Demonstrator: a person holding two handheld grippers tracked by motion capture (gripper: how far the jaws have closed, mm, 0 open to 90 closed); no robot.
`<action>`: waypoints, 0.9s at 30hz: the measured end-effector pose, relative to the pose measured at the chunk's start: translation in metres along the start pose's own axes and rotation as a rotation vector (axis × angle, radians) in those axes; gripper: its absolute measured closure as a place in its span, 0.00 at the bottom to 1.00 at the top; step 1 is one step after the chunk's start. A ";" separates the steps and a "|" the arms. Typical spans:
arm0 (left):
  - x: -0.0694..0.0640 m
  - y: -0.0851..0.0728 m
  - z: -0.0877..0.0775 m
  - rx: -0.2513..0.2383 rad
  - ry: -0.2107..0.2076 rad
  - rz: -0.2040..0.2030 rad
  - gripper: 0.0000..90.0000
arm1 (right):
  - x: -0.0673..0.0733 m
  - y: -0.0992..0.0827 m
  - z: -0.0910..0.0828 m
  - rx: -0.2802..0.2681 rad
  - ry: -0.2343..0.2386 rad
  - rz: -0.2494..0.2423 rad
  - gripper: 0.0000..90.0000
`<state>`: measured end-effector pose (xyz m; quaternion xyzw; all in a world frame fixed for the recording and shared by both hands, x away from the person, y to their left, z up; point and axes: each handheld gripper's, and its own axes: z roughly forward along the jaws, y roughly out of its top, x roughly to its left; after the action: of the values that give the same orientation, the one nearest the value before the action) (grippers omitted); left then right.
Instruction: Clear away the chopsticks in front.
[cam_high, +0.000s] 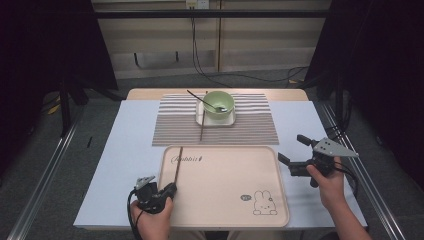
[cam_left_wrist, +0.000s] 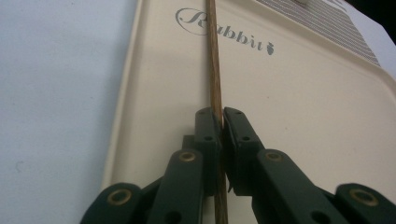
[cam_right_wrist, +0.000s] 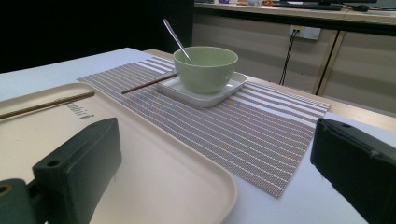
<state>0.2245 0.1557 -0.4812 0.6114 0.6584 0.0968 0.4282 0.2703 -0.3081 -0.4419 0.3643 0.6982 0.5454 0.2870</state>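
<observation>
A brown chopstick (cam_high: 178, 162) lies along the left side of the beige tray (cam_high: 225, 175), pointing away from me. My left gripper (cam_high: 169, 190) is shut on its near end; in the left gripper view both black jaws pinch the chopstick (cam_left_wrist: 214, 60) at my left gripper's tips (cam_left_wrist: 222, 119), just above the tray (cam_left_wrist: 289, 116). A second chopstick (cam_high: 203, 120) rests on the striped placemat (cam_high: 250, 125), left of the bowl. My right gripper (cam_high: 291, 147) hovers open beside the tray's right edge with nothing between its jaws (cam_right_wrist: 217, 140).
A green bowl (cam_high: 219, 104) with a metal spoon (cam_high: 205, 101) in it sits on a white square plate (cam_high: 215, 120) on the placemat. The tray carries a "Rabbit" print and a rabbit drawing. White table surface borders the tray on both sides.
</observation>
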 end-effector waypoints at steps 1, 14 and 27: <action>0.000 0.000 0.000 -0.003 -0.002 -0.002 0.91 | 0.000 0.000 0.000 0.000 0.000 0.000 0.02; -0.001 0.000 -0.002 0.001 -0.030 -0.013 0.85 | 0.000 0.000 -0.001 0.000 0.000 0.004 0.02; -0.002 0.022 -0.001 -0.050 -0.078 -0.009 0.74 | 0.000 0.001 -0.001 -0.009 -0.005 0.005 0.02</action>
<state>0.2393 0.1588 -0.4658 0.6009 0.6413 0.0873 0.4691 0.2699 -0.3084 -0.4410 0.3662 0.6941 0.5482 0.2892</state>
